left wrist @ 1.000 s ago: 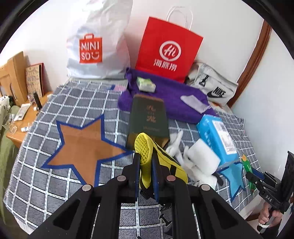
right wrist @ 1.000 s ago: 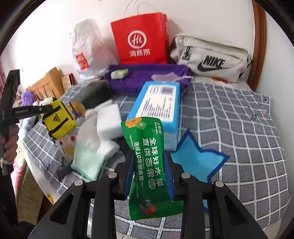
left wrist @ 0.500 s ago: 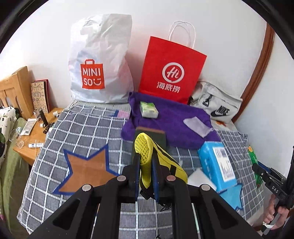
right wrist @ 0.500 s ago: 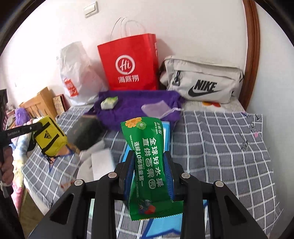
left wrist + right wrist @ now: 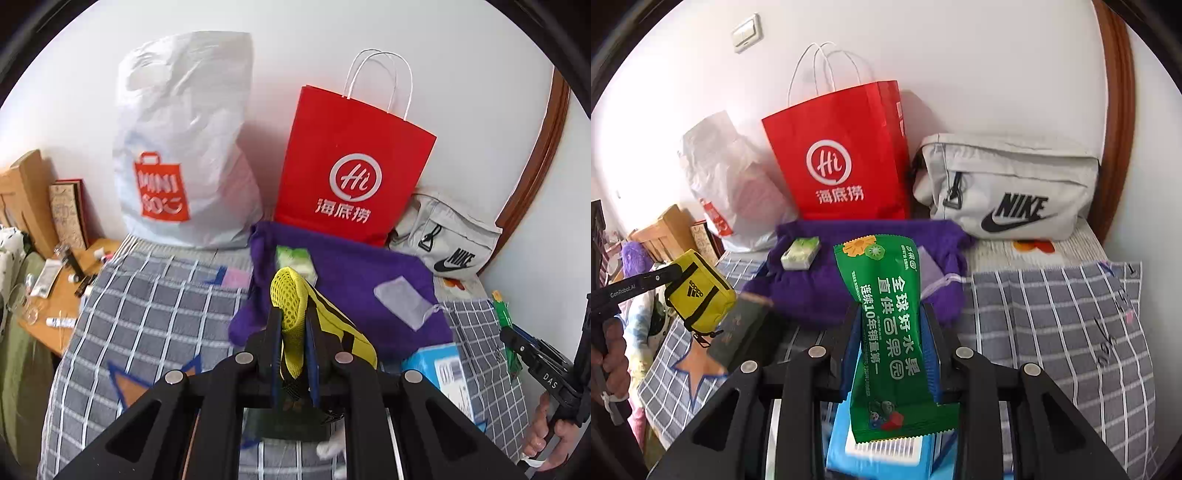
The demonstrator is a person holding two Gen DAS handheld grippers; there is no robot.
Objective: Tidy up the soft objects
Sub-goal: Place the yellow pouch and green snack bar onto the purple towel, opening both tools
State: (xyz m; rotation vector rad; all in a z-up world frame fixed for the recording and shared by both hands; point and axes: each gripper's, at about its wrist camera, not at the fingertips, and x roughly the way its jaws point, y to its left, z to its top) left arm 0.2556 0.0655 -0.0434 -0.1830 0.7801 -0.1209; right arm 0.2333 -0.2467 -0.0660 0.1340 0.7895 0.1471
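Upright, green packet (image 5: 890, 332) (pinched lengthwise) stands.

The red paper carrier bag (image 5: 846, 155) read "Hi 海底捞", the grey fabric waist bag (image 5: 1008, 188) "NIKE", the white plastic sack (image 5: 184, 147) "MINISO", the yellow zip pouch (image 5: 700, 295) "adidas", and the green foil snack packet (image 5: 892, 332) "全球好水果".

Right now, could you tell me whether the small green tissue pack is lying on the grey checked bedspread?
No, the green tissue pack lies on the purple cloth.
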